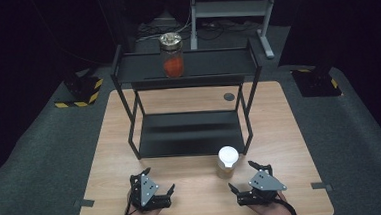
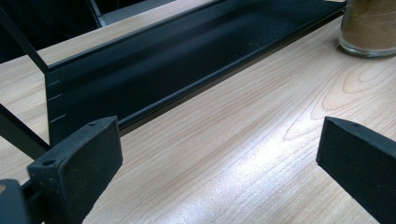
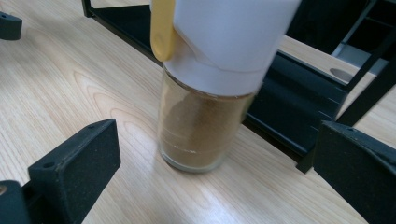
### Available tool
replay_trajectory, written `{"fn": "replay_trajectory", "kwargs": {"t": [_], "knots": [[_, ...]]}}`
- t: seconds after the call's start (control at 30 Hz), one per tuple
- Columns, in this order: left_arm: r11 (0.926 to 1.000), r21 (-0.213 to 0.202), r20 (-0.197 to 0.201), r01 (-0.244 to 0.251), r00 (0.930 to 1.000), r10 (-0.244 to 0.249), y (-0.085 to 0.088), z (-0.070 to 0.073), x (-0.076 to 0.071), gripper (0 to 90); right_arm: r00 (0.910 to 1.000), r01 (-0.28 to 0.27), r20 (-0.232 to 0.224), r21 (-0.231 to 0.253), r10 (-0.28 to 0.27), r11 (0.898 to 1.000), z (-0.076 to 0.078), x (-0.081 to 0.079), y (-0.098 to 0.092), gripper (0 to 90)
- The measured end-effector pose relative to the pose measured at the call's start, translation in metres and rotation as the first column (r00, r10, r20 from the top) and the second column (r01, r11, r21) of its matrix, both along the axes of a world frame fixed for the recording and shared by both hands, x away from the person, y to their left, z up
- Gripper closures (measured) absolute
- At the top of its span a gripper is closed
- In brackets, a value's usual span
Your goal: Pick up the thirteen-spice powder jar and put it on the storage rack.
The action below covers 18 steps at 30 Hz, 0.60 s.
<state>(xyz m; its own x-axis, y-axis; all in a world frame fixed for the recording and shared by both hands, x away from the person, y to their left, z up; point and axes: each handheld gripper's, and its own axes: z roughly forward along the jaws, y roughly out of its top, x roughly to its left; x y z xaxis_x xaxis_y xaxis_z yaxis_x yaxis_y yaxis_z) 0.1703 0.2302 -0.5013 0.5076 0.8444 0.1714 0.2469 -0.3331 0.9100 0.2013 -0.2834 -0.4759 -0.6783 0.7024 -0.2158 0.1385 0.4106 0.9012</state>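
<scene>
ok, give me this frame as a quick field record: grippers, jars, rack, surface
left gripper: open, over bare table, holding nothing
right gripper: open, jaws aimed at the spice jar, apart from it
white-capped glass jar of brown powder: upright on table, in front of the rack
black two-tier metal rack: stands mid-table
metal-lidded glass jar of red contents: upright on top shelf
light wooden table: carries all of it

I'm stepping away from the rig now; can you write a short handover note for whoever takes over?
Left tongs: open, empty, resting low over the table in front of the rack.
Right tongs: open, empty, beside the white-lid jar, not touching it.
White-lid jar: upright on the table at the rack's front right.
Red jar: on the rack's top shelf.
Done: nothing gripped yet.
Left: probably grip the white-lid jar and shelve it.
</scene>
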Motion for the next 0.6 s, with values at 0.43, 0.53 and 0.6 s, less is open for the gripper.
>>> {"fn": "replay_trajectory", "kwargs": {"t": [0.43,0.53,0.6], "knots": [[0.9998,-0.012,0.003,0.013,0.9999,-0.013,0.004,-0.001,0.000,0.5,0.9996,0.021,0.018,0.049,-0.022,0.999,-0.004,0.003,0.017,0.0],[0.9998,-0.010,0.002,0.016,0.9999,-0.016,0.003,-0.001,0.000,0.5,0.9995,0.029,0.014,0.064,-0.030,0.998,-0.005,0.004,0.020,0.0],[0.9998,-0.008,0.004,0.019,0.9998,-0.019,0.004,-0.001,0.000,0.5,0.9994,0.033,0.005,0.074,-0.034,0.997,-0.006,0.006,0.022,0.2]]}}
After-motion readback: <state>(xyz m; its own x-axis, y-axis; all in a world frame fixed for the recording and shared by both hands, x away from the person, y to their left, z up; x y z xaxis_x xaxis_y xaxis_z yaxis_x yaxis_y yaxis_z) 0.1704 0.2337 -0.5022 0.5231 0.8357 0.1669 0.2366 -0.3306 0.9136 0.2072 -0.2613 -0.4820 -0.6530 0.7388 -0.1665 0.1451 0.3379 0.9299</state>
